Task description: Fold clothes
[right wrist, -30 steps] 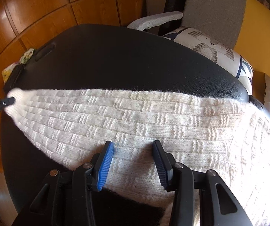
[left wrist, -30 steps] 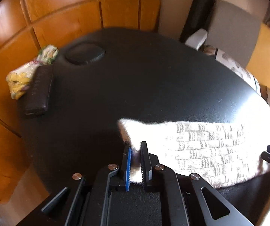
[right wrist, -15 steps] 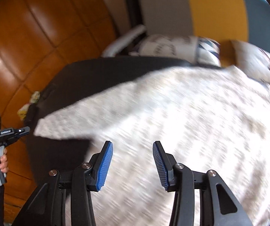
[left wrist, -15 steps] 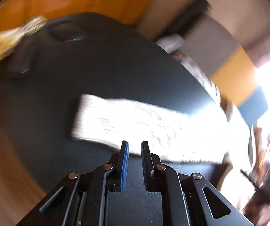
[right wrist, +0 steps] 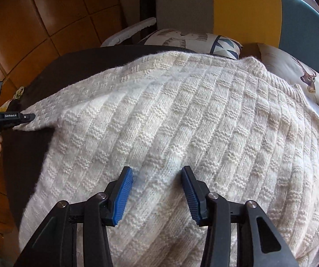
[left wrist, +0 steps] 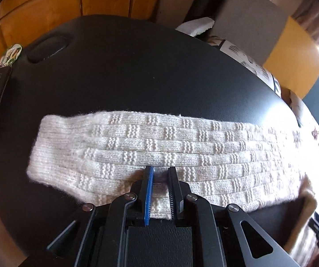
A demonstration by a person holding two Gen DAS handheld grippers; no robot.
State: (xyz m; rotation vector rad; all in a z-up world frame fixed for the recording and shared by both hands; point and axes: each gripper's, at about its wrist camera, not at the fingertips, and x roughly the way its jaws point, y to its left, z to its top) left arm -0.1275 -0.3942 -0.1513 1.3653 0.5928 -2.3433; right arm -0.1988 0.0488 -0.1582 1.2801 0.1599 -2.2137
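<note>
Your left gripper (left wrist: 160, 170) sits nearly closed over the sleeve (left wrist: 137, 146), grip unclear; right gripper (right wrist: 157, 173) spread wide above the sweater (right wrist: 181, 122).

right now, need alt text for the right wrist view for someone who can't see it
A cream knit sweater lies spread over a black table, with the open right gripper above its body. At far left, the left gripper meets the sleeve tip.
</note>
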